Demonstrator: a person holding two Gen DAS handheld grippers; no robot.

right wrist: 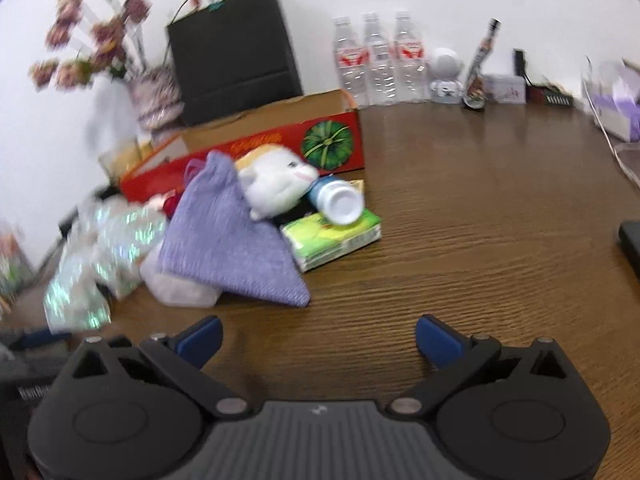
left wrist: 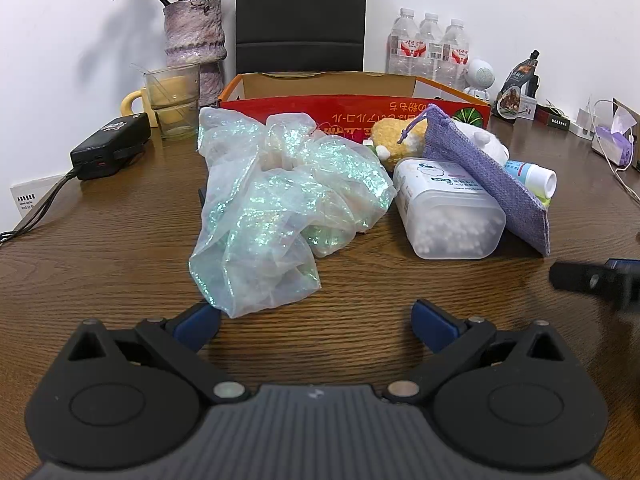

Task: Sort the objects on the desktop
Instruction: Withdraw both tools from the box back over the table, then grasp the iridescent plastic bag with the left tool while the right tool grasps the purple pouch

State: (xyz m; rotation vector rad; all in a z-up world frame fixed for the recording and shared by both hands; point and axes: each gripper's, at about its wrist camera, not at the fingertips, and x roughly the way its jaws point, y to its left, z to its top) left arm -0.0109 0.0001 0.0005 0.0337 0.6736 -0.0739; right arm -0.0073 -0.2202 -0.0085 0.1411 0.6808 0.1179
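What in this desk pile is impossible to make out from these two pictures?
- Inside of the red box: both views; its front wall hides the floor.
- Green packet: left view, only a sliver shows behind the purple pouch.
- Cotton-swab tub: right view, mostly under the pouch, blurred.
- Shimmery bag: contents unclear through crinkled film.

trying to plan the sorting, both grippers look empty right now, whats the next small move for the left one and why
Probably ease the left gripper forward and close on the near end of the iridescent bag. Its jaws stand open and empty, and that bag lies directly ahead, the closest item of the pile in front of the red box, with bare table around its near edge. The right gripper is open too, but its view is blurred.
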